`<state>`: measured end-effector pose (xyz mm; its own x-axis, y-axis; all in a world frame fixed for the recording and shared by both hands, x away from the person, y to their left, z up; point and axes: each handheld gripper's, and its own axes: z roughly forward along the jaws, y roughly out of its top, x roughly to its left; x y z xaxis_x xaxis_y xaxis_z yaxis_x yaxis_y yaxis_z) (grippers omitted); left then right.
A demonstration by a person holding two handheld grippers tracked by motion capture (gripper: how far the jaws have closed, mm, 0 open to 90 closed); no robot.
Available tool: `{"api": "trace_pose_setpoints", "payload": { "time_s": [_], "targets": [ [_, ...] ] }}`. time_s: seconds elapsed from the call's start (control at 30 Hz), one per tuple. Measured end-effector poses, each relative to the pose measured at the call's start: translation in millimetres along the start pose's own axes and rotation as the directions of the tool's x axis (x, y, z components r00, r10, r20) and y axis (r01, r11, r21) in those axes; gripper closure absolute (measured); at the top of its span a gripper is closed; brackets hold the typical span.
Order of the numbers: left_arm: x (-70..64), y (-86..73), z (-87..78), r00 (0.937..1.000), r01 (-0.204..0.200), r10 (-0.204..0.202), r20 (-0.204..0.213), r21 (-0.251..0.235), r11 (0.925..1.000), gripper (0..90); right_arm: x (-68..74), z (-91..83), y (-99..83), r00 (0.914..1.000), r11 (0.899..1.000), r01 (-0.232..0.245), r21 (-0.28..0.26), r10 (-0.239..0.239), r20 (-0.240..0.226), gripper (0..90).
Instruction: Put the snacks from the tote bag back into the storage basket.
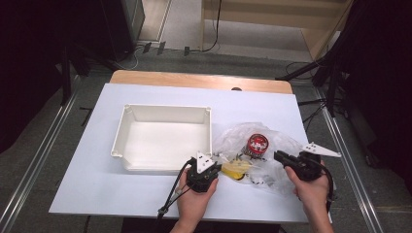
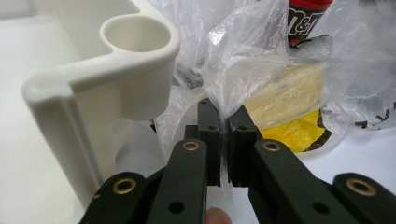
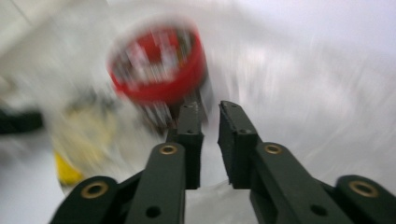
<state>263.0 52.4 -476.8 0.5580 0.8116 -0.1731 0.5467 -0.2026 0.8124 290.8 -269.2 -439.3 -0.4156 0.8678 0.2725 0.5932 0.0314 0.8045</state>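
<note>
Left hand-held gripper (image 2: 223,122) pinching plastic bag (image 2: 243,56) | right hand-held gripper (image 3: 208,111) slightly parted | white tabletop (image 1: 73,170)

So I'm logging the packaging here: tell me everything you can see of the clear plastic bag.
The plastic bag is thin, clear and crinkled, with some black print. It lies crumpled on the white table, right of the white bin. Inside are a red-lidded can and a yellow packet. The left gripper pinches a fold of it; the right gripper hovers close.

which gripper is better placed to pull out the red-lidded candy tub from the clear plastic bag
Right. The right gripper points at the red-lidded candy tub with jaws slightly apart, while the left gripper is shut on the clear plastic bag.
</note>
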Motion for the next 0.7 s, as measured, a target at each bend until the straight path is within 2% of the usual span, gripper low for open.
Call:
{"api": "trace_pose_setpoints", "payload": {
  "time_s": [0.07, 0.13, 0.23, 0.3, 0.37, 0.4, 0.5, 0.57, 0.63, 0.67, 0.7],
  "targets": [
    [-0.1, 0.1, 0.3, 1.0, -0.004, 0.004, 0.001, 0.003, 1.0, 86.7, 2.8, -5.5, 14.6, 0.9999, 0.998, 0.015, -0.065, -0.015, -0.001, 70.2],
    [-0.7, 0.0, 0.7, 1.0, -0.005, 0.005, -0.001, -0.001, 1.0, 86.7, 5.0, -4.0, 29.4, 0.9997, 0.996, 0.024, -0.089, -0.025, -0.009, 66.4],
    [-0.7, -0.2, 0.4, 1.0, -0.003, 0.003, -0.003, -0.003, 1.0, 86.7, 10.0, 9.4, 48.1, 0.9967, 0.995, 0.081, -0.065, -0.081, -0.008, 53.8],
    [-0.6, -0.2, 0.0, 1.0, -0.003, 0.003, -0.003, -0.002, 1.0, 86.7, 13.5, 22.6, 55.8, 0.9928, 0.992, 0.119, -0.029, -0.119, -0.006, 46.9],
    [-0.4, -0.2, -0.3, 1.0, -0.003, 0.003, -0.002, -0.003, 1.0, 86.6, 16.3, 36.0, 59.5, 0.9895, 0.989, 0.144, 0.019, -0.144, -0.015, 43.7],
    [-0.3, -0.2, -0.4, 1.0, -0.002, 0.002, -0.002, -0.003, 1.0, 86.7, 18.2, 47.2, 61.1, 0.9879, 0.987, 0.155, 0.046, -0.155, -0.002, 41.0],
    [-0.5, -0.2, -0.4, 1.0, -0.001, 0.001, -0.001, -0.004, 1.0, 86.7, 19.5, 56.3, 61.8, 0.9877, 0.986, 0.156, 0.052, -0.156, -0.001, 39.1],
    [-0.5, -0.3, -0.3, 1.0, -0.003, 0.003, -0.001, -0.006, 1.0, 86.7, 20.8, 64.2, 62.1, 0.9873, 0.986, 0.157, 0.048, -0.156, -0.029, 39.0],
    [-0.7, -0.4, -0.3, 1.0, -0.003, 0.003, -0.001, -0.007, 1.0, 86.6, 19.9, 72.8, 61.9, 0.9857, 0.985, 0.162, 0.058, -0.158, -0.058, 50.8],
    [-0.8, -0.3, -0.1, 1.0, -0.003, 0.003, -0.001, -0.008, 1.0, 86.6, 19.9, 72.8, 61.9, 0.9857, 0.985, 0.162, 0.058, -0.158, -0.058, 50.8],
    [-1.1, -0.3, 0.0, 1.0, -0.007, 0.007, -0.002, -0.005, 1.0, 86.5, 18.4, 75.8, 61.6, 0.9861, 0.986, 0.155, 0.066, -0.15, -0.072, 56.2]
  ]
}}
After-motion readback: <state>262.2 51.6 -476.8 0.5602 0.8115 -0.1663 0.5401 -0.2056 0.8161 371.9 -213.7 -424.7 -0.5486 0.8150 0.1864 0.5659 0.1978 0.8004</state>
